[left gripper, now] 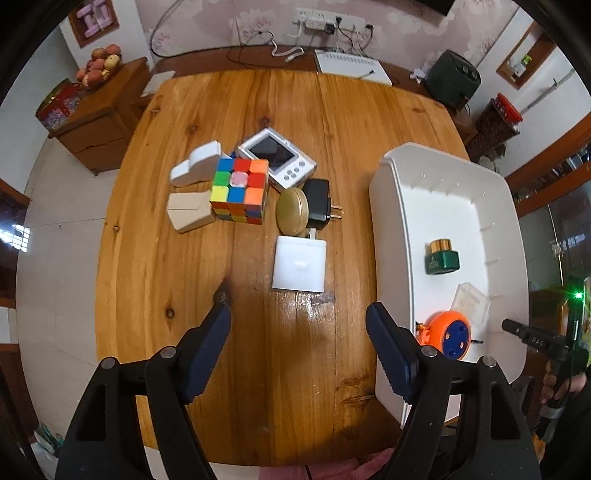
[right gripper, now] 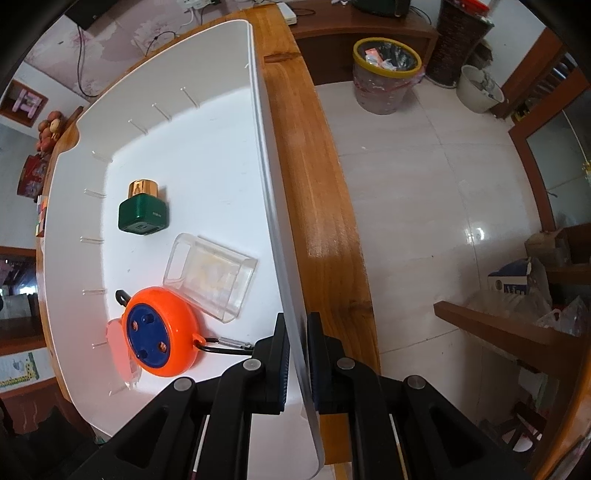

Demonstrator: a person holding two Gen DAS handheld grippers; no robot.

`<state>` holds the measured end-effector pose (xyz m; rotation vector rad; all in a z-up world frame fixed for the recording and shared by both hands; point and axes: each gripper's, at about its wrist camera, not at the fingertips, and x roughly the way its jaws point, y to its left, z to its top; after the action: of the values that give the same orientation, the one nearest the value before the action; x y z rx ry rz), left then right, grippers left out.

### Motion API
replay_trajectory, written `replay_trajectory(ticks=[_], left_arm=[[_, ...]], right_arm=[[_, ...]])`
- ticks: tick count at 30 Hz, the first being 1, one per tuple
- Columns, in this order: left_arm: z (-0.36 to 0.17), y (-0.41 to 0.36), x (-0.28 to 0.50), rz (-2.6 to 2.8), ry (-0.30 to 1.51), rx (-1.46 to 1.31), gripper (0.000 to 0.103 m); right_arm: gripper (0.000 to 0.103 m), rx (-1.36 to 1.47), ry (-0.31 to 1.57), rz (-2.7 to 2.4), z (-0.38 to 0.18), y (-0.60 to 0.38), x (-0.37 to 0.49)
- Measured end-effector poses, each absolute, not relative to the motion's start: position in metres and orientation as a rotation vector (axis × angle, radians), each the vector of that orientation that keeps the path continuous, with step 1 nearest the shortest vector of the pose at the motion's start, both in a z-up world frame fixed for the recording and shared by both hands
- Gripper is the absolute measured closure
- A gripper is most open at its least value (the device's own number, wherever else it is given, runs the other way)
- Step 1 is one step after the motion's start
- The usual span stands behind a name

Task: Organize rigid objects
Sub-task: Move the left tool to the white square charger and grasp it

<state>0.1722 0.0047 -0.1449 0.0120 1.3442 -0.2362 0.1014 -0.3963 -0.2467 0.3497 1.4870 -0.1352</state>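
While clamped on the white bin's near wall [right gripper: 275, 258], right gripper [right gripper: 297, 354] steadies it; left gripper [left gripper: 299, 332], fingers released and empty, hovers over white charger [left gripper: 299, 264] on the wooden surface [left gripper: 184, 295]. Next, probably: lower, close, carry into bin. Beyond: tiled floor, waste bin [right gripper: 386, 74].

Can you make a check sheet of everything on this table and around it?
Surface: wooden table, glossy.
Job's things: puzzle cube, handheld game, gold tin, black plug, white box on the table; green bottle, clear box, orange reel in the white bin.
Clutter: two pale blocks.
Grippers: left gripper open, empty; right gripper clamps the bin wall.
Cables: power strip wires.
Surroundings: waste bin, cabinet.
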Motion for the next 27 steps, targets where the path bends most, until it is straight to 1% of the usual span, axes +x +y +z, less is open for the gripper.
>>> replay_trajectory(ticks=[14, 27], left_arm=[[-0.209, -0.007, 0.206, -0.3, 1.527, 0.051, 0.025], [-0.242, -0.018, 0.229, -0.318, 1.588, 0.055, 0.025]], right_arm=[[0.094, 0.403, 1.489, -0.228, -0.248, -0.402, 0.1], [0.094, 0.467, 1.445, -0.278, -0.248, -0.405, 0.093]])
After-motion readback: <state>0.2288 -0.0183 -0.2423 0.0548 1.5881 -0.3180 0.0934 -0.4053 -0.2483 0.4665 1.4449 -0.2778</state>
